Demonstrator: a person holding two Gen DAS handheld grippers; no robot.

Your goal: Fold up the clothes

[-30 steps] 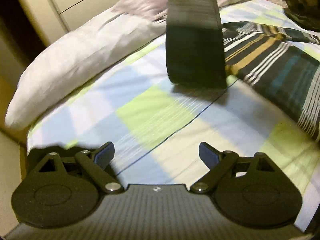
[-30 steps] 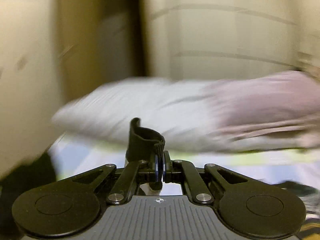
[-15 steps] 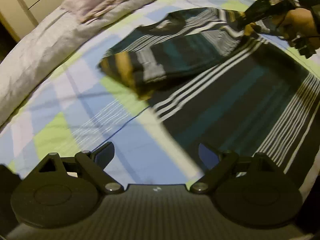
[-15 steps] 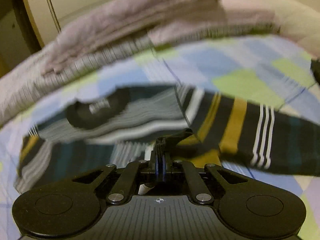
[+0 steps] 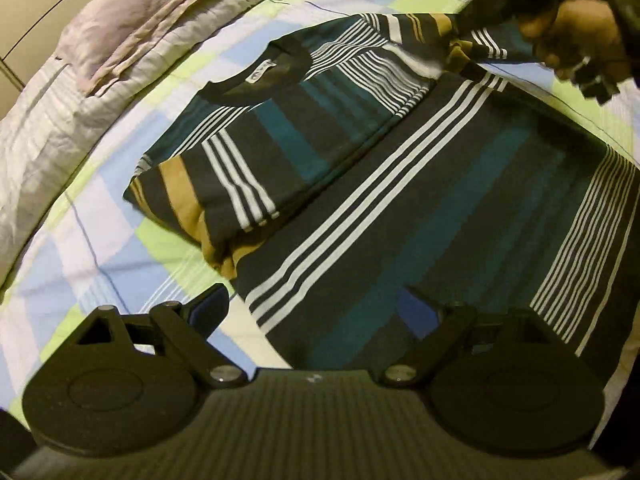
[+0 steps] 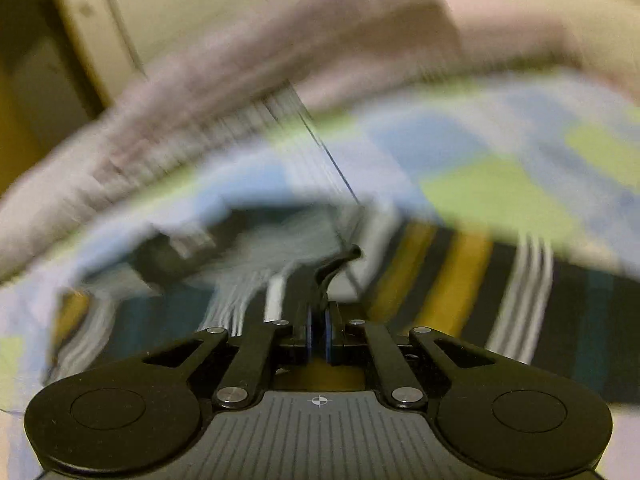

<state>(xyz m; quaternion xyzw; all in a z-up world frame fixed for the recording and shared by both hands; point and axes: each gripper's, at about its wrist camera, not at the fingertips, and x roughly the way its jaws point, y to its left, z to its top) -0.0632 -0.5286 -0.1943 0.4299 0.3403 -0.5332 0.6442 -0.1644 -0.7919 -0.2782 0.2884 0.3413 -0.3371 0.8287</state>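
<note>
A dark striped shirt (image 5: 420,200) with teal, white and mustard bands lies on the bed, its left side folded over the body. My left gripper (image 5: 312,304) is open and empty, low over the shirt's near left edge. My right gripper (image 6: 318,332) is shut on a dark edge of the striped shirt (image 6: 460,292), near the right sleeve. In the left wrist view the hand holding the right gripper (image 5: 572,32) is at the shirt's far right. The right wrist view is blurred.
The bed has a checked sheet (image 5: 100,240) in blue, green and white. A white pillow (image 5: 48,120) and a folded pinkish blanket (image 5: 152,12) lie along the far edge. Beige wardrobe doors (image 6: 168,8) stand behind.
The left gripper has moved closer over the shirt body and stays open. The right gripper, still shut on fabric, has carried the sleeve side down toward the bed.
</note>
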